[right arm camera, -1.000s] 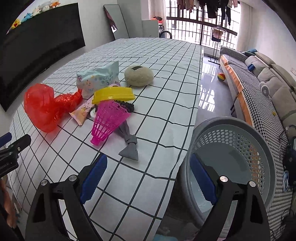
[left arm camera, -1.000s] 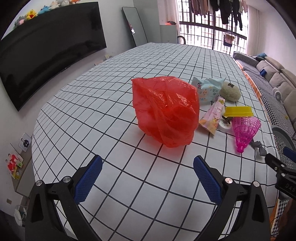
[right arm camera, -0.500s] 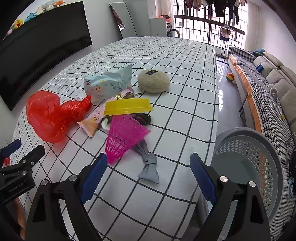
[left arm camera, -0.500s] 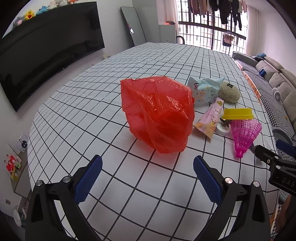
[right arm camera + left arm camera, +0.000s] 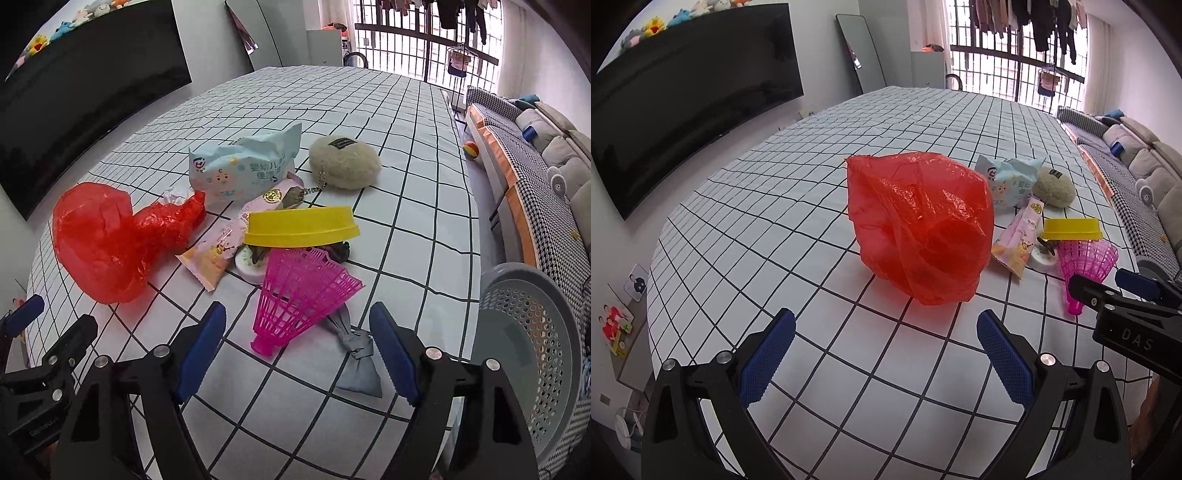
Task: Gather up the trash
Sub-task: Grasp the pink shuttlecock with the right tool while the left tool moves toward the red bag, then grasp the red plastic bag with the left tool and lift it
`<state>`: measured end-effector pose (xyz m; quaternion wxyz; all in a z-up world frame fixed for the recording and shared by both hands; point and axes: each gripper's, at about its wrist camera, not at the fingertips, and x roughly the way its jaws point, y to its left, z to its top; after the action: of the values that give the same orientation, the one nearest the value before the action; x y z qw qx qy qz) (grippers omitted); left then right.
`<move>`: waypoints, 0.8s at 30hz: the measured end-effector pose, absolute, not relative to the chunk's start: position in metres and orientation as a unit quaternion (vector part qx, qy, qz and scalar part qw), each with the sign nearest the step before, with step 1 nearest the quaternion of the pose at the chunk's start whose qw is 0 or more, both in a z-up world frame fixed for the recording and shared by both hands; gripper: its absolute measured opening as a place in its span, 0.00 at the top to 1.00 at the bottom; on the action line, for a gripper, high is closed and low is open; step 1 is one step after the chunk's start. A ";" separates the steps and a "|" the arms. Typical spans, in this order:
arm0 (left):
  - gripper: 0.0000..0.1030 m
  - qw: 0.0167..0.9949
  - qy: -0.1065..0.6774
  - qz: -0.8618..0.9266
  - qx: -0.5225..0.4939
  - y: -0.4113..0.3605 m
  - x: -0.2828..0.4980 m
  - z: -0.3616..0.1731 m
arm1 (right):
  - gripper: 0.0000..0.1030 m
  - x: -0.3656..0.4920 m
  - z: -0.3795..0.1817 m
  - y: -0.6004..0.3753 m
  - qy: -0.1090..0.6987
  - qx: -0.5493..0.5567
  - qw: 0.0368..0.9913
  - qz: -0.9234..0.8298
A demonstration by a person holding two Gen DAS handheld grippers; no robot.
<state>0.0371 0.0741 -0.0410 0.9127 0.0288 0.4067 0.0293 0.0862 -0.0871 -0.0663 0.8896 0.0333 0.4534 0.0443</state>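
R tongs (image 5: 297,347) closing, empty, near pink shuttlecock (image 5: 301,291).

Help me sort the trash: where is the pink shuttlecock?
In the right wrist view the pink shuttlecock lies on the checked tablecloth, just ahead of the right claw, below the yellow lid, beside the grey knotted cloth.

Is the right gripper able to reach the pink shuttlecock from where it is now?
Probably yes. The pink shuttlecock lies just ahead of the right gripper, whose jaws are closing with nothing between them yet. Only bare tablecloth lies between; the grey knotted cloth sits beside it.
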 end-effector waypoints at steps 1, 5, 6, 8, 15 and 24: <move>0.06 0.913 0.406 0.030 0.028 0.075 0.037 -0.041 | 0.25 0.088 -0.067 -0.086 0.454 0.032 0.890 0.042; 0.06 0.913 0.406 0.029 0.023 0.076 0.036 -0.041 | 0.40 0.094 -0.072 -0.083 0.460 0.028 0.887 0.040; 0.06 0.913 0.406 0.028 0.022 0.076 0.035 -0.041 | 0.42 0.095 -0.073 -0.082 0.462 0.027 0.885 0.039; 0.06 0.913 0.406 0.027 0.021 0.076 0.035 -0.041 | 0.47 0.097 -0.076 -0.081 0.465 0.025 0.885 0.034; 0.06 0.913 0.408 0.021 0.018 0.073 0.034 -0.041 | 0.68 0.094 -0.075 -0.079 0.462 0.018 0.886 0.039; 0.06 0.913 0.408 0.010 0.006 0.069 0.034 -0.039 | 0.70 0.074 -0.057 -0.091 0.449 0.038 0.890 0.066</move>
<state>0.0337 0.0695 -0.0389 0.9130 0.0065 0.4077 0.0101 0.0742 -0.0909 -0.0567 0.8900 0.0380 0.4495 0.0664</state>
